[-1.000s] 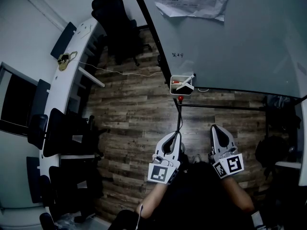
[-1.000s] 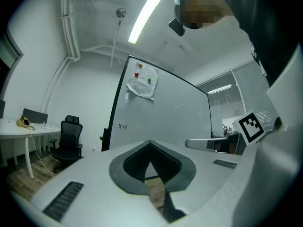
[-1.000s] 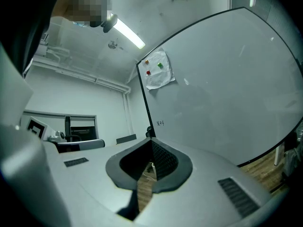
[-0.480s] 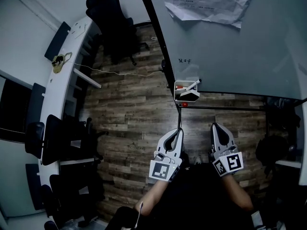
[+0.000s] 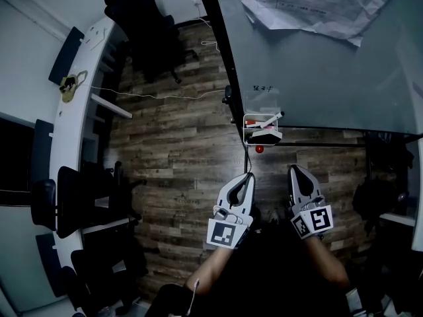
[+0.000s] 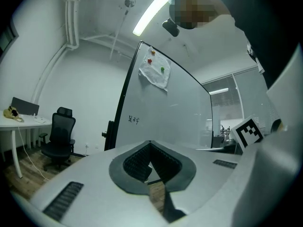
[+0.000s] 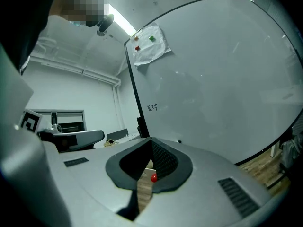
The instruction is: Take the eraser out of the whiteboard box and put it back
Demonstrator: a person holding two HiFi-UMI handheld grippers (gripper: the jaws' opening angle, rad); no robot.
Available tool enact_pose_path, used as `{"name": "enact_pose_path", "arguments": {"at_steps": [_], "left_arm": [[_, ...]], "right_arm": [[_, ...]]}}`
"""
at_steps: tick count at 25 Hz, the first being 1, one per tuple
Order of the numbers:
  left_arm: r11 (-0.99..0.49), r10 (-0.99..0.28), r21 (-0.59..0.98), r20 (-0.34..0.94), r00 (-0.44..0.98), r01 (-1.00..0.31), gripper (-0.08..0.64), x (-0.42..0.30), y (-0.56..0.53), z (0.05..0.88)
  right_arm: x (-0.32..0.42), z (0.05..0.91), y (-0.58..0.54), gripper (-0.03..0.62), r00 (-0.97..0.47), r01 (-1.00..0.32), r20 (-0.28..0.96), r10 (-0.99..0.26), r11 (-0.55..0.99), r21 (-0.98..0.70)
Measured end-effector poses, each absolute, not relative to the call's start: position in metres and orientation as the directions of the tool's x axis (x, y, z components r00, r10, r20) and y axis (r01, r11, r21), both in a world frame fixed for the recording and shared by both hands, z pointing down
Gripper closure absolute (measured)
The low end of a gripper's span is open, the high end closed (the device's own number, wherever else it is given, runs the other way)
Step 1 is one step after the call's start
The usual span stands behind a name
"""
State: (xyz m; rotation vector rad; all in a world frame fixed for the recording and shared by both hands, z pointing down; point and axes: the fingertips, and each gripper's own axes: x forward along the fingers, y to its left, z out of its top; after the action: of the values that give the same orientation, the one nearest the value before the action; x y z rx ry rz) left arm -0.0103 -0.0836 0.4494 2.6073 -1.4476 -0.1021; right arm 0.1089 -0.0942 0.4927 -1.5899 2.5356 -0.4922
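A small white box (image 5: 247, 130) hangs at the whiteboard's (image 5: 317, 65) lower edge. The eraser (image 5: 266, 136) lies in it, beside a marker (image 5: 272, 119) that sticks out at a slant. A red knob (image 5: 259, 148) sits just under the box and also shows as the red knob (image 7: 154, 178) through the right jaws. My left gripper (image 5: 249, 175) and right gripper (image 5: 293, 169) are held level over the wooden floor, short of the box, one to each side of it. Both are shut and hold nothing. The jaw tips of the left gripper (image 6: 150, 143) and right gripper (image 7: 151, 139) meet.
The whiteboard stands on a black frame (image 5: 225, 58), with a crumpled paper (image 5: 317, 5) pinned near its top. A long white desk (image 5: 73, 131) runs along the left wall, with black office chairs (image 5: 142, 18) by it. Dark bags (image 5: 377, 203) sit at the right.
Both grippers have moved together toward the whiteboard, still shut. The box and the red knob now lie closer to the jaw tips.
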Motion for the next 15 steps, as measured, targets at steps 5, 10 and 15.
{"name": "enact_pose_path", "arguments": {"at_steps": [5,10,15], "left_arm": [[-0.523,-0.841,0.188,0.042,0.539,-0.831,0.554,-0.018,-0.096,0.462],[-0.531,-0.833,0.203,0.054,0.551,-0.823,0.554,-0.024,-0.109,0.47],[-0.539,-0.825,0.219,0.06,0.562,-0.813,0.554,-0.026,-0.121,0.475]], "right_arm": [[0.1,0.508,-0.109,0.58,-0.423,-0.864,0.105,-0.9,0.366,-0.347],[0.097,0.52,-0.123,0.577,-0.404,-0.864,0.123,-0.906,0.334,-0.376],[0.094,0.536,-0.141,0.42,-0.376,-0.873,0.158,-0.913,0.293,-0.39]]}}
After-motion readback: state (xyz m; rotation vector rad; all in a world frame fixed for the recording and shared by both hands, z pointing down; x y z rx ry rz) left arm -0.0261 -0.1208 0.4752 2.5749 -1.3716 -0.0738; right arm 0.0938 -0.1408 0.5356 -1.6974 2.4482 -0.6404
